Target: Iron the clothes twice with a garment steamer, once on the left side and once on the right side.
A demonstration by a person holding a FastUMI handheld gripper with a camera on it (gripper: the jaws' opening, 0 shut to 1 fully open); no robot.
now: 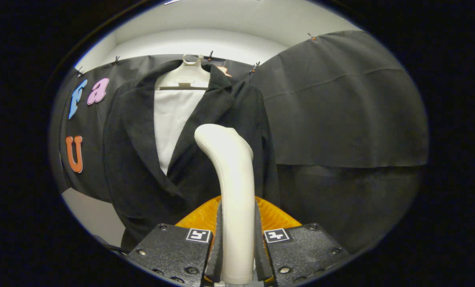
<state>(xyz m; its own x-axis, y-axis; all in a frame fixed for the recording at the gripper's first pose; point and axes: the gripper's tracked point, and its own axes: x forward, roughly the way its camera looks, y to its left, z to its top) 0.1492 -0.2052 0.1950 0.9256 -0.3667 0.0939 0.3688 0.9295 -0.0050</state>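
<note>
The gripper (237, 255) is seen pinched on the handle of the garment steamer (231, 191), both fingers pressed to its sides so the tool can be carried steadily. Its long axis is held upright, the head curving toward the jacket (142, 159) (hung on a hanger (185, 75)) just beyond.

black cloth wall (341, 103) under pale ceiling (237, 24)
</note>
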